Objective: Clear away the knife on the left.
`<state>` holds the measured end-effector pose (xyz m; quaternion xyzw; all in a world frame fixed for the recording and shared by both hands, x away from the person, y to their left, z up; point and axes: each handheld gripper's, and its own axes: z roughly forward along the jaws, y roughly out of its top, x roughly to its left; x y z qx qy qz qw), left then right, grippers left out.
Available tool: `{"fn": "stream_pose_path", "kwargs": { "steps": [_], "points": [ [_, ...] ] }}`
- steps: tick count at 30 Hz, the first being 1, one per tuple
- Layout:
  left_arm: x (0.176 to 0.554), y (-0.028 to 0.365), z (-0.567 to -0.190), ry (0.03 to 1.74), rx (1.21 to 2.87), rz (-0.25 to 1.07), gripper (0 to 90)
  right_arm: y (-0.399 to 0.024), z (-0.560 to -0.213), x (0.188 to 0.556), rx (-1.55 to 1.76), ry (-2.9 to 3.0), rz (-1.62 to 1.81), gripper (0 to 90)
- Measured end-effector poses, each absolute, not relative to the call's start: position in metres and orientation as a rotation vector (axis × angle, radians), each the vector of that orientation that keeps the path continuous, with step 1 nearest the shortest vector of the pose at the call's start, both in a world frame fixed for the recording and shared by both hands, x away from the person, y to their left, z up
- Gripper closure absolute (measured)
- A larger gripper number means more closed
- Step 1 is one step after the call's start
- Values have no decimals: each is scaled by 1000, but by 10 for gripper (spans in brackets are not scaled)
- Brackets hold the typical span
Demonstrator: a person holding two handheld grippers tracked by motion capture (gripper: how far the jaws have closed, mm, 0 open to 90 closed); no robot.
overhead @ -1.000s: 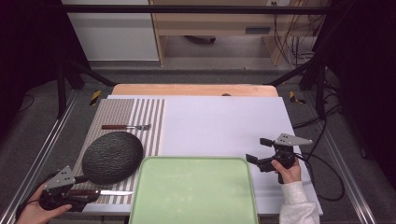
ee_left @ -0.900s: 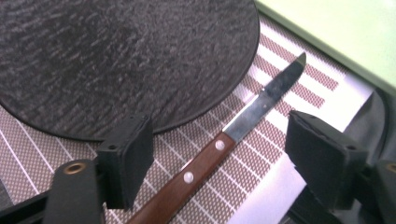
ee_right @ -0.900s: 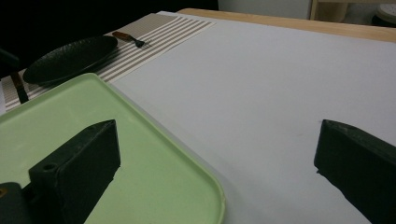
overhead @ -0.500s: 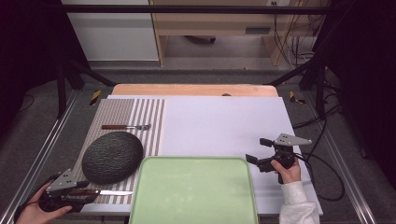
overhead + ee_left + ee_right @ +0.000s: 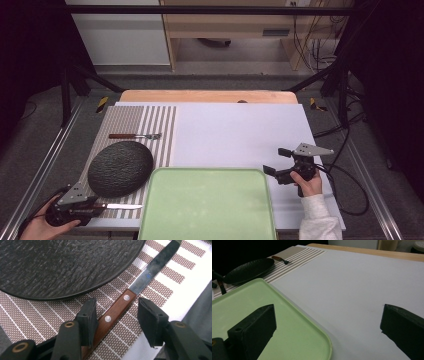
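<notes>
From the high view, the left gripper [image 5: 95, 206] sits at the table's near left corner, low over the striped mat [image 5: 127, 132], its jaws around the wooden handle of the knife [image 5: 117, 206], whose blade points right toward the green tray [image 5: 207, 205]. The dark plate [image 5: 120, 168] lies on the mat just behind the knife, and a fork [image 5: 135, 136] lies farther back on the same mat. The right gripper [image 5: 274, 162] rests on the white sheet [image 5: 235, 130] just right of the tray's far right corner, its jaws spread with nothing between them. In the left gripper view, the knife [image 5: 130, 296] runs diagonally up from between the jaws, flat on the mat [image 5: 32, 317], its blade passing close by the rim of the plate [image 5: 62, 262]. The jaws have just been closing with the riveted handle between them; the left pad lies against the handle's side, while the right pad stands apart from it, so the knife is not yet pinched. In the right gripper view, the right gripper [image 5: 328, 325] has its jaws wide apart, straddling the tray's [image 5: 297, 325] corner and the bare sheet [image 5: 352, 282], holding nothing. Far off lie the plate [image 5: 249, 270] and the fork [image 5: 280, 258] on the mat [image 5: 294, 257].
</notes>
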<state>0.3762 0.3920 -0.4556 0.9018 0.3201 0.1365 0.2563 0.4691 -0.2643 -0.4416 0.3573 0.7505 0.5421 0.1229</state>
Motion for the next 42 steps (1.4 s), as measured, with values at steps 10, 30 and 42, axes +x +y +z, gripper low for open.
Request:
{"fn": "stream_pose_path", "kwargs": {
  "steps": [10,30,42],
  "points": [
    [377,389,-454,826,2490,360,585,-264,-442,469,1045,2188,1583,9],
    [379,380,-448,712,2617,364,674,-264,-442,469,1046,2190,1581,9],
    [382,373,-447,689,2626,349,702,-264,-442,469,1047,2193,1581,9]
  ]
}}
